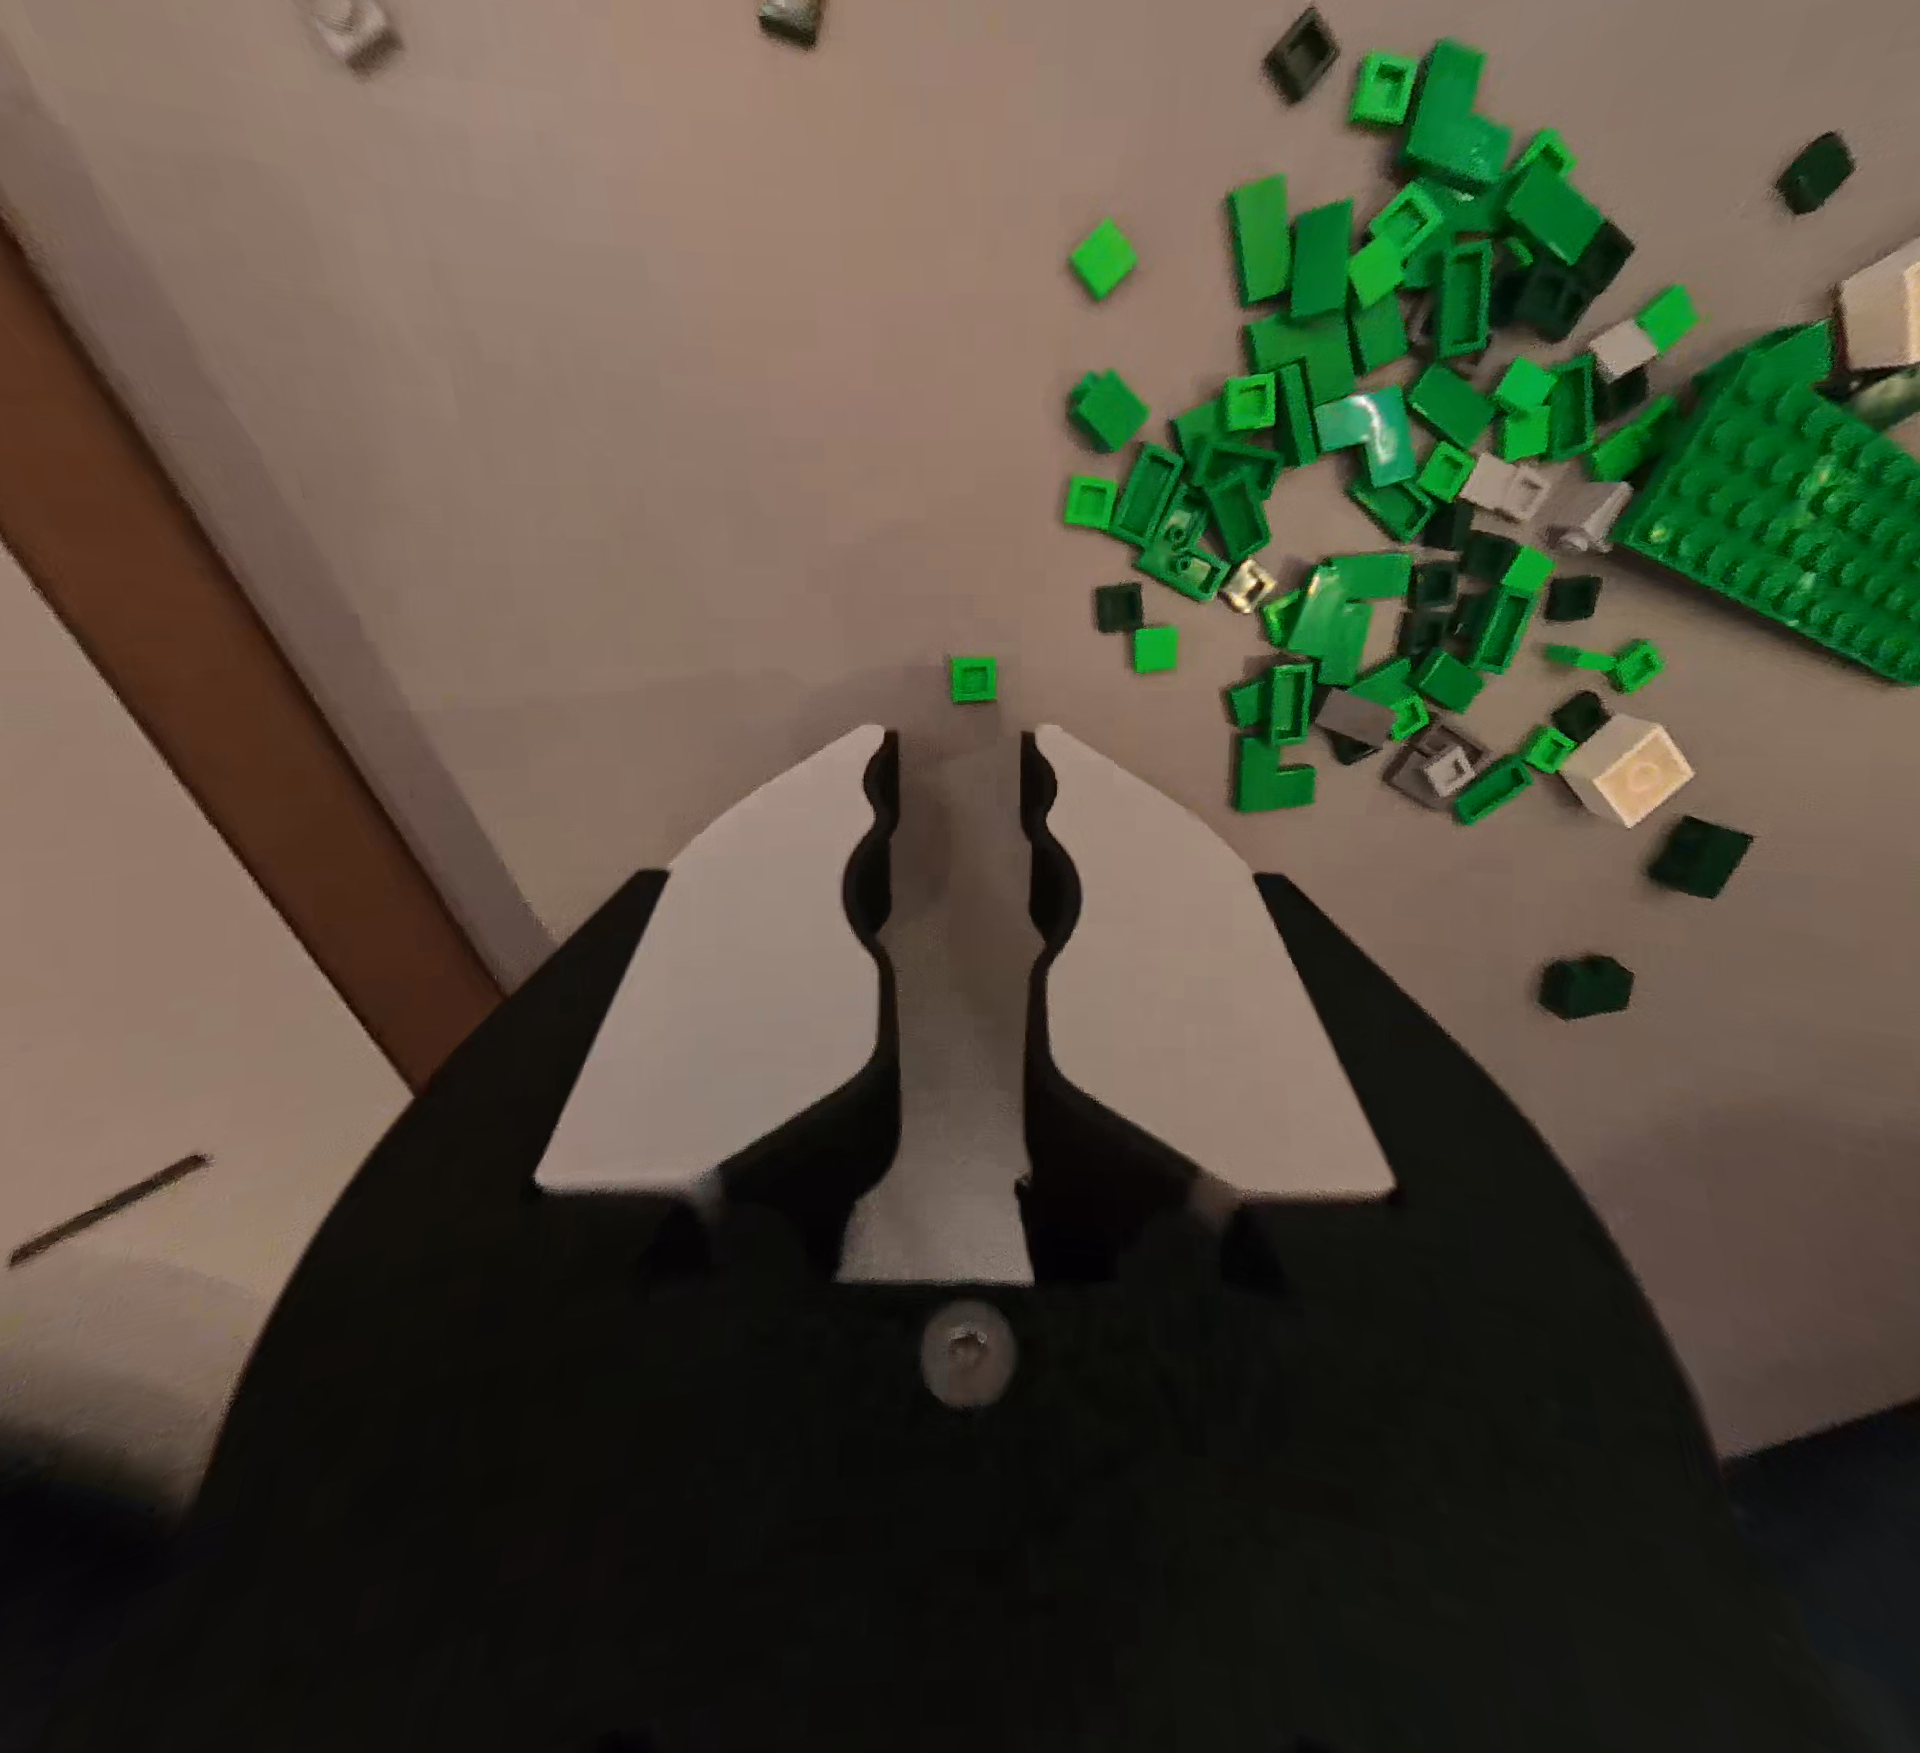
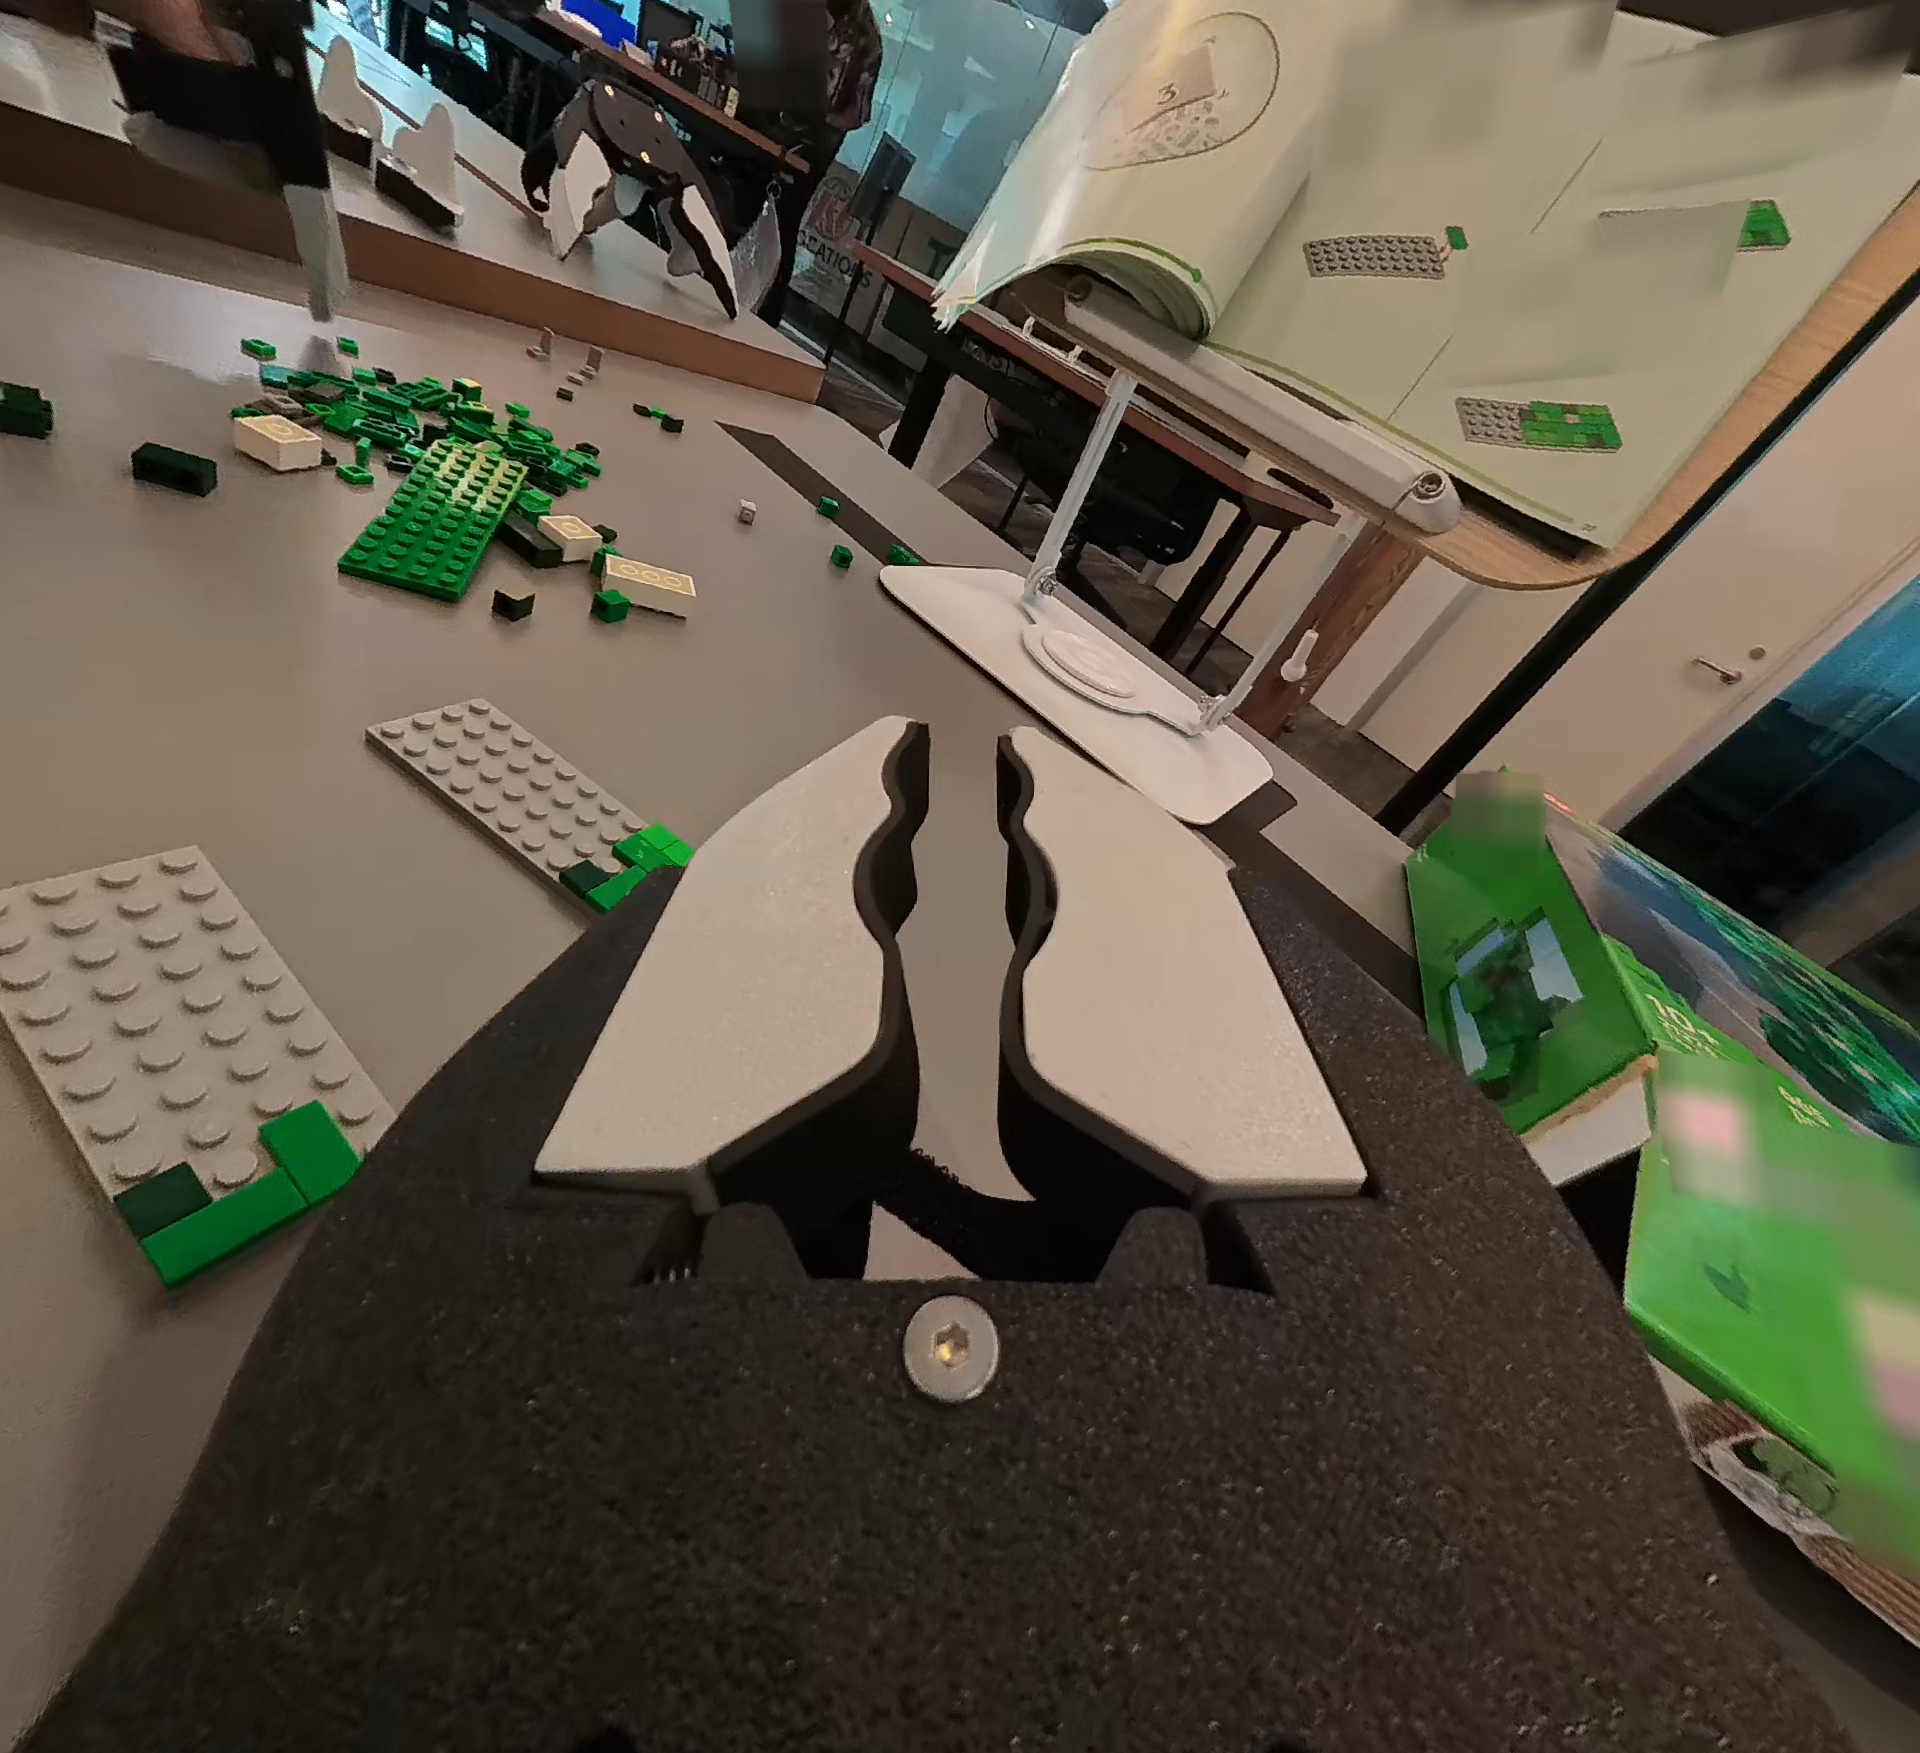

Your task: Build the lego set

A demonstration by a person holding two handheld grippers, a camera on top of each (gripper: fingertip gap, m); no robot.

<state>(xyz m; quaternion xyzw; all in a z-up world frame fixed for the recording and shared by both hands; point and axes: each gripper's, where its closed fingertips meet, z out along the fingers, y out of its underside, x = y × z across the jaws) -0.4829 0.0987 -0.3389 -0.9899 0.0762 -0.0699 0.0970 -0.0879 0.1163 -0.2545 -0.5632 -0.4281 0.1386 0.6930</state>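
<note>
You are working on a grey tabletop [image 1: 727, 353] in an open office with glass partitions behind. At the left of the left wrist view, the left gripper [image 1: 958, 739] points down at the table, jaws parted by a narrow gap and holding nothing; a single small green tile [image 1: 972, 678] lies just beyond its tips. To the right lie the loose green pile [image 1: 1382, 477] and a green baseplate [image 1: 1797, 519]. Risk: the gap is barely wider than the tile, so a slightly offset descent may push the tile away or flip it. In the right wrist view, two grey plates [image 2: 156, 1007] with green tiles on their near corners lie at the left; the right gripper [image 2: 961, 739] hovers slightly open and empty. Keep it from sweeping them. The instruction booklet [image 2: 1351, 176] on its stand and the green box [image 2: 1662, 1080] carry print, which is not reproduced here.
</note>
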